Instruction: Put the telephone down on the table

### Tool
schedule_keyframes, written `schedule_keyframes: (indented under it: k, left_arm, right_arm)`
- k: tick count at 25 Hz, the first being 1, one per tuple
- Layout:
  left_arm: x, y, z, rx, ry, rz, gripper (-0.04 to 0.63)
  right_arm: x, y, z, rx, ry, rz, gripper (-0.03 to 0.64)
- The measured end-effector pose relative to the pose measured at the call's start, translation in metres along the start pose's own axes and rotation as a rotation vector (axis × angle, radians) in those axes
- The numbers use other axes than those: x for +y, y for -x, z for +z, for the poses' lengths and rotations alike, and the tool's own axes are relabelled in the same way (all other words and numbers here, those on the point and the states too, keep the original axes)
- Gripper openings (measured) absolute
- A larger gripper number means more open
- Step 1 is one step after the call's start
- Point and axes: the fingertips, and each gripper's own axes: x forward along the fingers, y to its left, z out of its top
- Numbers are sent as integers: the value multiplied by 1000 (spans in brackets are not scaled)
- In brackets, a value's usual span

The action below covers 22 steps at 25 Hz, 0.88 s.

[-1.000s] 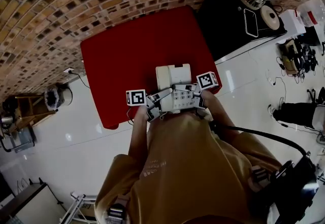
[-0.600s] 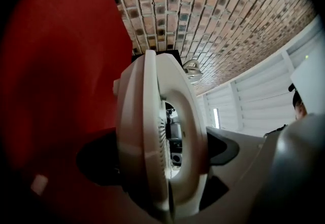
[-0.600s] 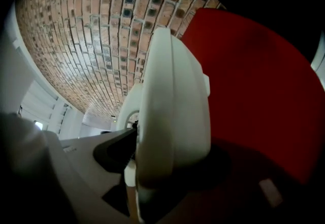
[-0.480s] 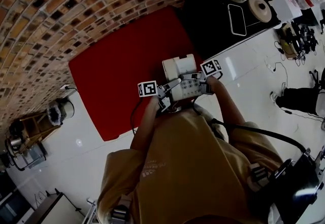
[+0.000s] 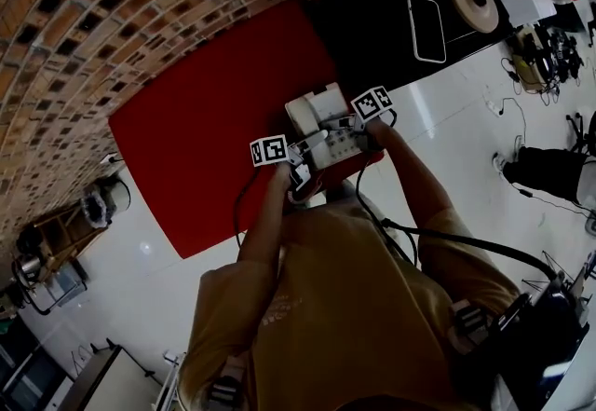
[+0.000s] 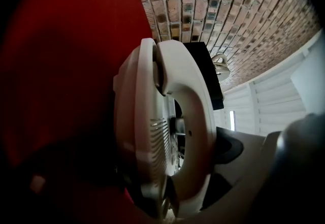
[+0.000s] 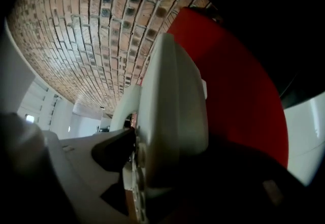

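Red-topped square desk (image 5: 200, 153) now lies right under the cream plastic telephone with its handset in the cradle (image 5: 319, 120). A second ago the telephone was carried above the desk's near edge, clamped from both sides; since then both hands have brought it down, and it sits by the desk's near right corner, close to the edge.

Both claws are letting go. The left claw (image 5: 305, 150) has its jaws opening wide, and in the left gripper view the dark pad stands clear of the handset's curved side, with the telephone (image 6: 167, 147) between the jaws but no longer pinched. The right claw (image 5: 352, 125) is opening too, though less far. In the right gripper view its pad looks only just off the telephone's casing (image 7: 172, 116), and in that dim, close picture a light touch cannot be ruled out.

By my reading the telephone's weight is already on the desk, so the putting-down is all but done. What remains is to draw both claws back sideways without nudging it toward the near edge
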Motion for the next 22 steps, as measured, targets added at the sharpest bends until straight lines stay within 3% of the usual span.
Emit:
schedule_keyframes:
  k: [5,10,18,22]
  left_arm:
    - [21,0,2,4,23,10,462]
    - [12,0,6,-1,47,52,462]
    - [6,-3,3,-1,-43,188,462]
    - [7,-2,3,4,-62,260,465]
  right_arm:
    - [-2,2,6,-16,65,0,328]
    - [-1,2,15,-11,127,-87,355]
    - [-7,16,21,-103,238,-234,422]
    - [-9,18,24,-183,247,-224,414]
